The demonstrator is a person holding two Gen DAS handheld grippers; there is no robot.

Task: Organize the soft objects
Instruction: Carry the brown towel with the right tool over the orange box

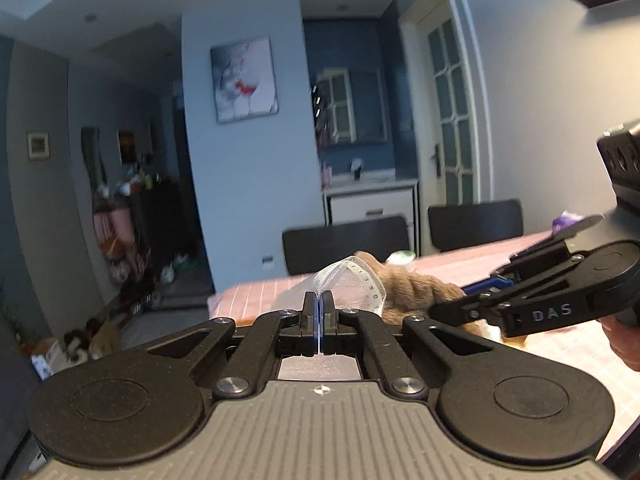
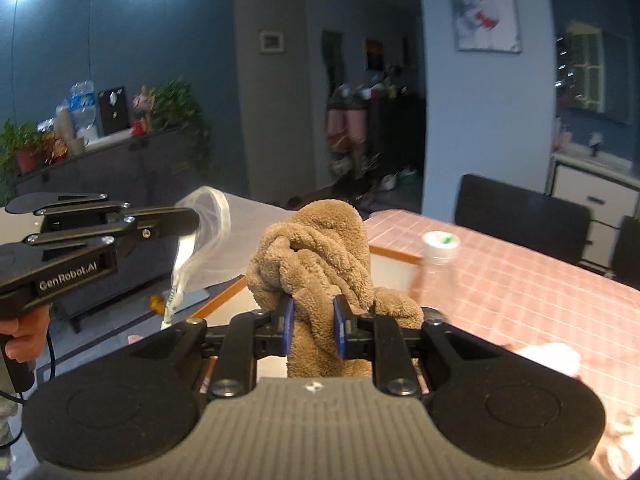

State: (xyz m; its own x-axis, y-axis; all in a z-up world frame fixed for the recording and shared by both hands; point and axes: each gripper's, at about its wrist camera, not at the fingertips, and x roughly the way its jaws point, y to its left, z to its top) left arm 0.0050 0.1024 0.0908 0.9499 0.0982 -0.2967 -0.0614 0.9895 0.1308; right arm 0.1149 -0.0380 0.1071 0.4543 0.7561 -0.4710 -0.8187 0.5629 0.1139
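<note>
My left gripper point(image 1: 319, 312) is shut on the rim of a white mesh bag point(image 1: 352, 286) and holds it up above the table. In the right wrist view the left gripper point(image 2: 188, 216) is at the left, with the mesh bag point(image 2: 212, 236) hanging open from it. My right gripper point(image 2: 313, 326) is shut on a brown fluffy towel point(image 2: 320, 248), bunched and held up beside the bag's mouth. In the left wrist view the towel point(image 1: 412, 284) is just right of the bag, with the right gripper point(image 1: 444, 312) coming in from the right.
A table with a pink checked cloth point(image 2: 500, 276) lies below. A white bottle with a green-marked cap point(image 2: 440, 246) stands on it. A pale soft item point(image 2: 556, 354) lies at the right. Black chairs point(image 1: 348, 242) stand behind the table. A sideboard with plants point(image 2: 120, 160) is far left.
</note>
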